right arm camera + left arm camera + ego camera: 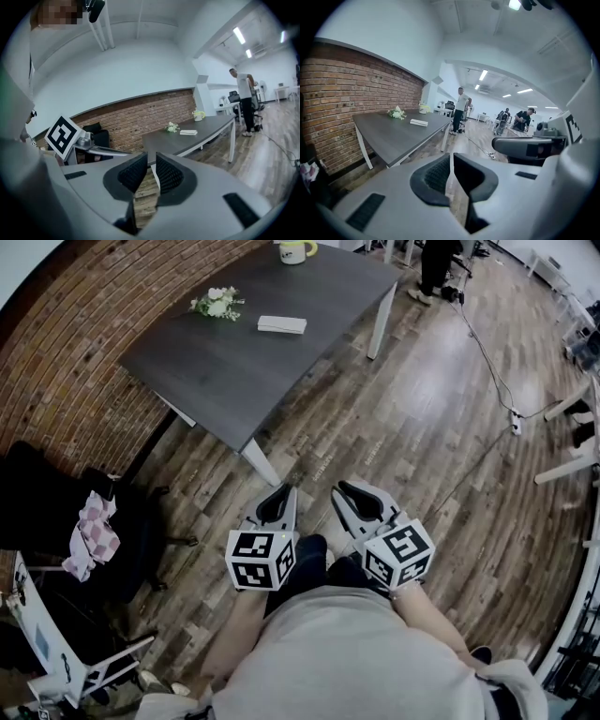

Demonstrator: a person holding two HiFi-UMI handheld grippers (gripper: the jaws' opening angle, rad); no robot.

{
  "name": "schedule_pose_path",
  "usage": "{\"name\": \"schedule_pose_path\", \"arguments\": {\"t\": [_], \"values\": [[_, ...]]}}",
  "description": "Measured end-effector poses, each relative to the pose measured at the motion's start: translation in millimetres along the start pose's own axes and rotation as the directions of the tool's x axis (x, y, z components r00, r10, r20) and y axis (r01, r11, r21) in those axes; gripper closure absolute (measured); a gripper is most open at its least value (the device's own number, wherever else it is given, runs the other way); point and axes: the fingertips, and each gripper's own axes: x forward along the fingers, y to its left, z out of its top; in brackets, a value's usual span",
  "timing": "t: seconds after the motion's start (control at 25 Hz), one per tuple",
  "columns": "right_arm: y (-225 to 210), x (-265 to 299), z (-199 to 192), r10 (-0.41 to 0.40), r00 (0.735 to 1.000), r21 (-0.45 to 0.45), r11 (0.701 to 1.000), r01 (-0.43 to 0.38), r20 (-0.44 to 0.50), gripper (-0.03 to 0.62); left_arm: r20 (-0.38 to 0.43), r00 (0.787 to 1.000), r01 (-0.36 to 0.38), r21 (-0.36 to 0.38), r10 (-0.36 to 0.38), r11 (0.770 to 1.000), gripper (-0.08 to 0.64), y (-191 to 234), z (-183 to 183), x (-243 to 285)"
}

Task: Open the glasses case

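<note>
The glasses case (281,324) is a flat white box lying shut on the dark grey table (234,371), far ahead of both grippers. It also shows in the left gripper view as a small glasses case (418,123) and in the right gripper view as a small glasses case (188,132). My left gripper (285,489) hangs over the wooden floor in front of the person's body, its jaws together and empty (451,157). Beside it, my right gripper (341,488) has its jaws a narrow slit apart with nothing between them (151,163).
White flowers (217,304) and a mug (296,250) stand on the table beyond the case. A black chair with a checked cloth (91,535) is at the left. A cable with a power strip (515,420) crosses the floor at the right. A person (436,263) stands past the table.
</note>
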Motion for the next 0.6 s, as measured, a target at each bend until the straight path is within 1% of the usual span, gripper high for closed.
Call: {"name": "schedule_pose_path", "arguments": {"t": [0.12, 0.28, 0.36, 0.48, 0.6], "values": [[-4, 3, -7, 0.015, 1.000, 0.018, 1.000, -0.015, -0.016, 0.541, -0.021, 1.000, 0.018, -0.021, -0.019, 1.000, 0.522, -1, -5, 6], [-14, 16, -6, 0.002, 1.000, 0.030, 1.000, -0.001, -0.031, 0.535, -0.046, 0.998, 0.036, -0.040, -0.038, 0.999, 0.522, 0, -11, 22], [-24, 28, -3, -0.007, 0.999, 0.033, 0.999, 0.008, -0.034, 0.500, -0.053, 0.997, 0.047, -0.042, -0.049, 0.998, 0.522, 5, -9, 33], [-43, 51, 2, -0.023, 0.999, 0.032, 0.999, 0.024, -0.039, 0.495, -0.052, 0.997, 0.055, -0.052, -0.058, 0.997, 0.522, 20, 2, 55], [-63, 79, 19, -0.041, 0.998, 0.026, 0.999, 0.042, -0.039, 0.480, -0.031, 0.998, 0.060, -0.055, -0.062, 0.997, 0.522, 43, 27, 82]]}}
